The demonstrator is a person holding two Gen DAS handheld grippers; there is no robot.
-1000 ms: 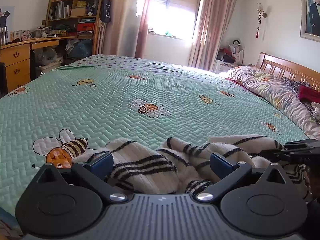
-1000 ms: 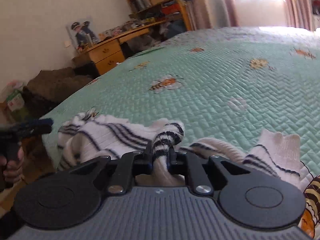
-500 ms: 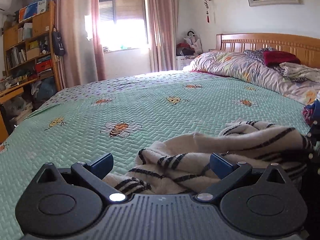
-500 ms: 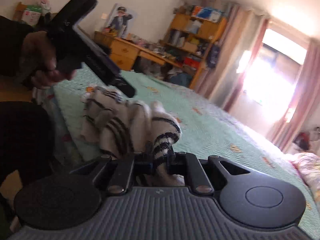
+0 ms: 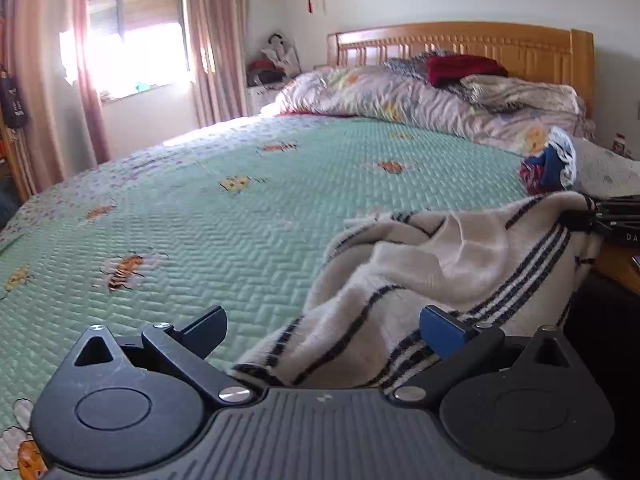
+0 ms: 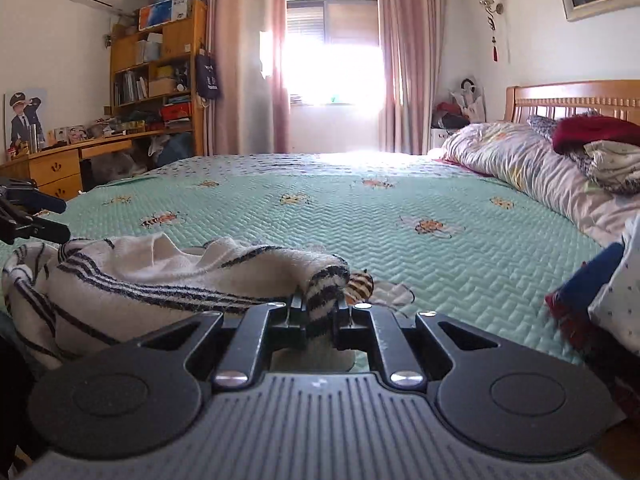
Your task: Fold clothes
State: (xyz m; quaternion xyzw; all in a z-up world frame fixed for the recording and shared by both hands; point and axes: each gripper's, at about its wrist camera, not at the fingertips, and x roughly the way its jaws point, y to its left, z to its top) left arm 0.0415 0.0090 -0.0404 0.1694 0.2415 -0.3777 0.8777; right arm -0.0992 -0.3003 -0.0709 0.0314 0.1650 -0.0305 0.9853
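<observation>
**Sweater dragged sideways along the bed edge**

Both cameras had swung round since the earlier frames, from facing the desk side of the room toward the window and headboard, and the striped sweater [image 5: 436,280] had been pulled out from a heap into a longer, sagging span. It lay at the near edge of the green quilt [image 5: 240,216], partly hanging off. The right gripper [image 6: 320,312] was clamped shut on a striped cuff. The left gripper [image 5: 324,332] stood wide open, cloth lying loosely between its fingers but not pinched.

With only one corner held, the sweater's weight could have slid it off the bed. The knit might also have bunched or twisted rather than spread flat. The pile of other clothes [image 6: 600,288] nearby risked being snagged.
</observation>
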